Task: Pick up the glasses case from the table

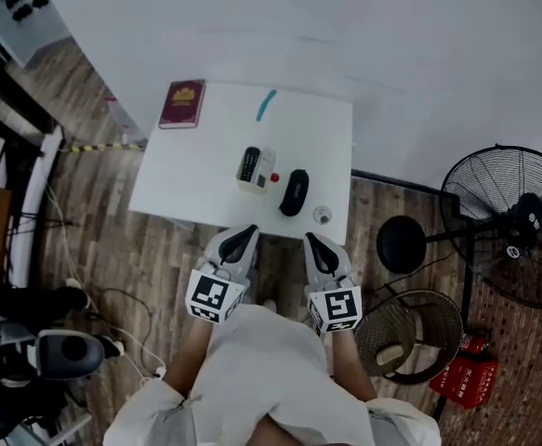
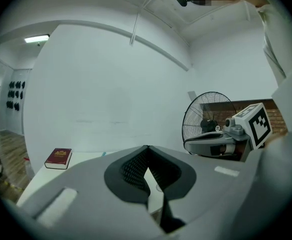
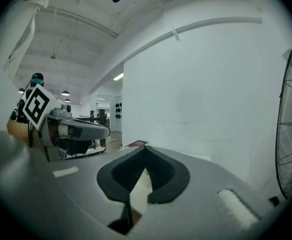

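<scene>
Both tools hover at the near edge of the table (image 1: pixel 191 189), short of everything on it. The left tool (image 1: pixel 240 242) has its jaws pressed together on nothing, and the right tool (image 1: pixel 319 247) is closed and empty too. The glasses case (image 1: pixel 294 193) lies flat, dark and rounded, on the near right part of the table, just ahead of the right tool.

Here's the danger. Arriving with the jaws closed would shove the case instead of taking it. A box (image 1: pixel 257 170) sits just beside it on the left and a small round thing (image 1: pixel 322 215) close on the near right, so a wide approach could knock either. That smooth, curved shell looks likely to squirt out of an off-centre pinch, and the table's right edge is near.
</scene>
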`<control>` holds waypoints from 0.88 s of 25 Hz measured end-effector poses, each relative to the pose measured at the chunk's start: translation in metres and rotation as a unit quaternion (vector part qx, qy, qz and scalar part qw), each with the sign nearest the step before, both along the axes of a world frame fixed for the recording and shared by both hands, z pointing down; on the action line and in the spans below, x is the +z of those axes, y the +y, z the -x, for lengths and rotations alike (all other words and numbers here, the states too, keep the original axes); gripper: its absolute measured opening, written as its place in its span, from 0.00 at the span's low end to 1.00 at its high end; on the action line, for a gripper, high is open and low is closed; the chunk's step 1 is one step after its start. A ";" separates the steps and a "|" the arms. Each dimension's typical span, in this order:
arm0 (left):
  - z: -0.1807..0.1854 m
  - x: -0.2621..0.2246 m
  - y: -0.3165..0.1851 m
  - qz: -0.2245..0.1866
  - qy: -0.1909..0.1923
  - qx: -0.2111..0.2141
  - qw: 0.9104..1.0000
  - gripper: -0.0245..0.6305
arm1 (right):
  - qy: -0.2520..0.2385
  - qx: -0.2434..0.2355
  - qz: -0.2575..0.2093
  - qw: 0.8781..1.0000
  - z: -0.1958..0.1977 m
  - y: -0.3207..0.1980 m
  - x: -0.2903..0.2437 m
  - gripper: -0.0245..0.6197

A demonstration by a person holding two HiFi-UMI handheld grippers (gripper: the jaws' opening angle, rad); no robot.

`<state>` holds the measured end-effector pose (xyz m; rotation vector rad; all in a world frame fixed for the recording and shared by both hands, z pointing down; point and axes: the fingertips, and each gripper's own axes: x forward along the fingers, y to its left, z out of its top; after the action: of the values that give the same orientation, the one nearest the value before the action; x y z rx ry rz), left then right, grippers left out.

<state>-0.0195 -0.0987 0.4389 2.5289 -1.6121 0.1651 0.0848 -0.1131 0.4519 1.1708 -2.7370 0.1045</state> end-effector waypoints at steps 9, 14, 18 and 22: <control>0.023 0.010 -0.073 0.013 0.015 0.030 0.999 0.07 | 0.014 0.035 0.013 0.999 0.019 -0.067 0.008 0.05; 0.036 0.016 -0.112 0.025 0.016 0.049 0.998 0.07 | 0.026 0.058 0.032 0.997 0.029 -0.103 0.016 0.05; 0.039 0.026 -0.136 0.040 0.014 0.073 0.996 0.07 | 0.036 0.081 0.058 0.994 0.032 -0.125 0.031 0.05; 0.036 0.037 -0.156 0.053 0.011 0.103 0.993 0.07 | 0.047 0.106 0.083 0.990 0.031 -0.141 0.048 0.05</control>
<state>-0.0556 -0.2542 0.4760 2.6009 -1.2959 0.2367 0.0534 -0.2538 0.4998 1.3768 -2.4632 0.2884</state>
